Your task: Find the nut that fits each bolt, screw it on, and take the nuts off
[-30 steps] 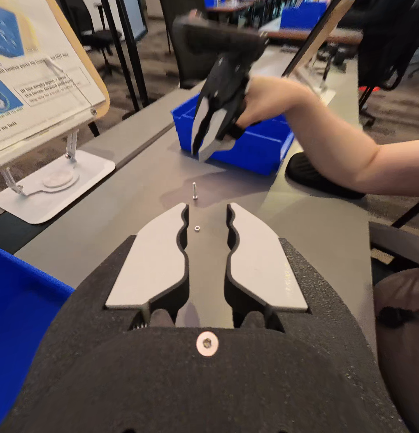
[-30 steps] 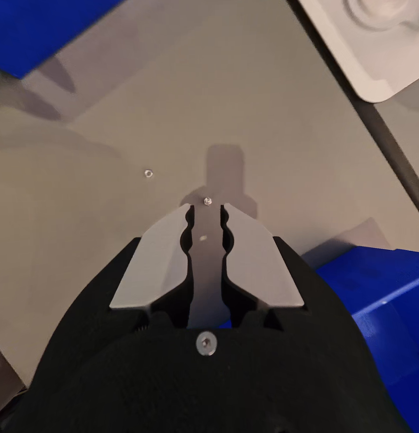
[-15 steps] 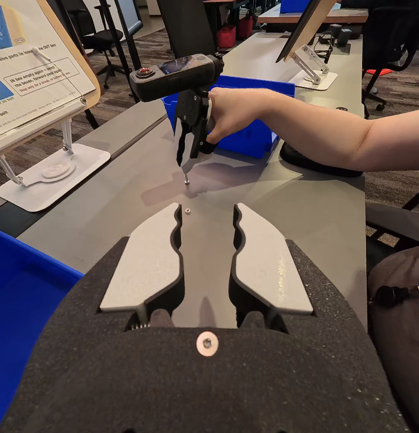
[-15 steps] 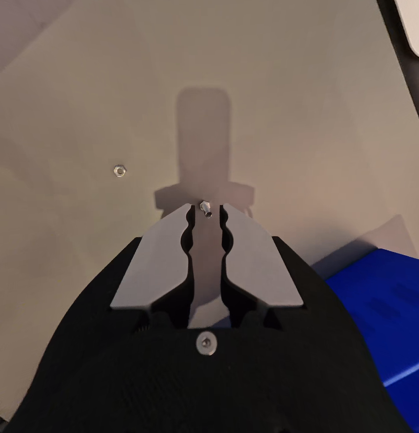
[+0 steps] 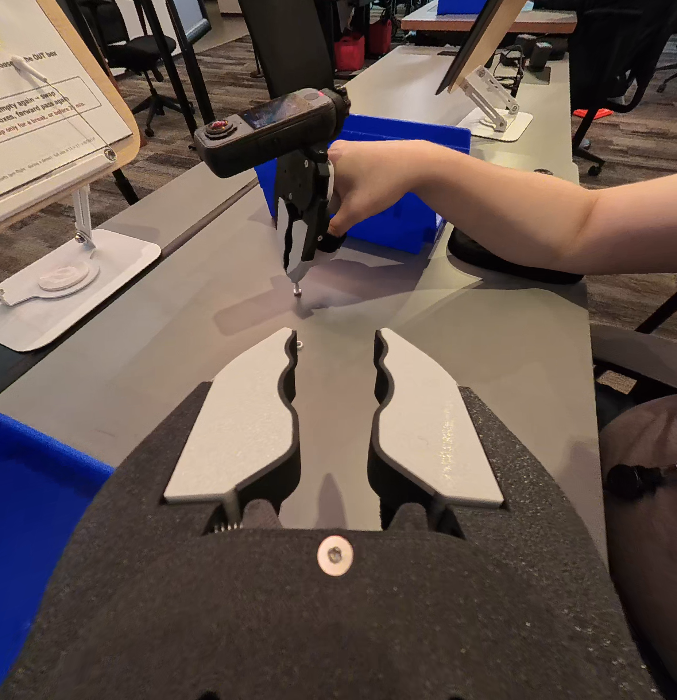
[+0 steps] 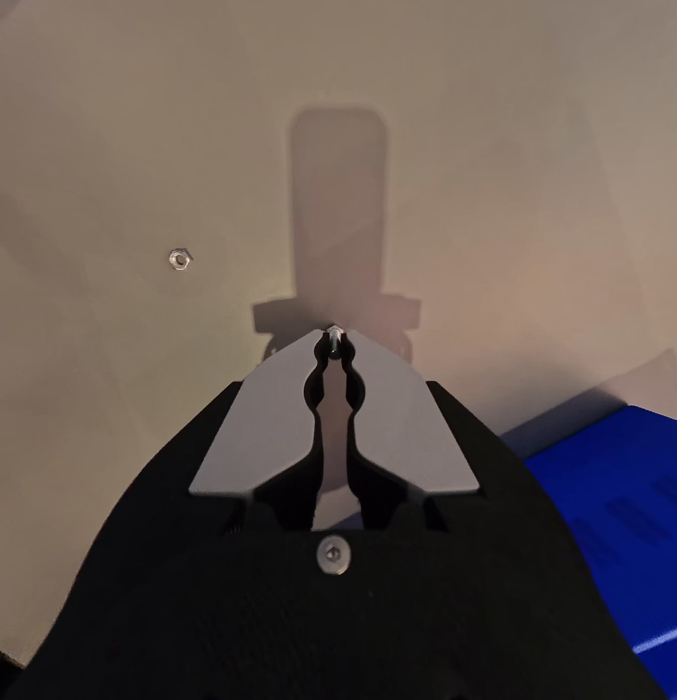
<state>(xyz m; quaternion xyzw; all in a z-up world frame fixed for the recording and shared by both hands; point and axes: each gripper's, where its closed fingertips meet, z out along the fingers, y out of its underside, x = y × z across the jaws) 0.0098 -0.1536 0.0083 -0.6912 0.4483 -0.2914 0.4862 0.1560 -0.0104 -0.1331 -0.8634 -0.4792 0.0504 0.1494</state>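
Observation:
A small silver bolt [image 6: 334, 337] stands head-down on the grey table, and my right gripper [image 6: 334, 333] is shut on its shank from above. In the left wrist view the same bolt [image 5: 297, 288] pokes out below the right gripper [image 5: 294, 269], which points straight down. A small silver nut [image 5: 300, 344] lies flat on the table by the tip of my left gripper's left finger. It also shows in the right wrist view [image 6: 180, 259], left of the bolt. My left gripper [image 5: 334, 337] is open and empty, low over the table.
A blue bin [image 5: 390, 223] stands behind the right gripper; it also shows in the right wrist view [image 6: 610, 503]. Another blue bin [image 5: 30, 503] is at my near left. A white stand [image 5: 64, 280] with an instruction board sits at the left edge. A person's forearm [image 5: 519, 216] reaches in from the right. One gripper's finger ends stand about 25 cm off the other's.
My right gripper came down over the upright bolt and closed on it. My left gripper opened a little wider, and the nut now lies by its left fingertip.

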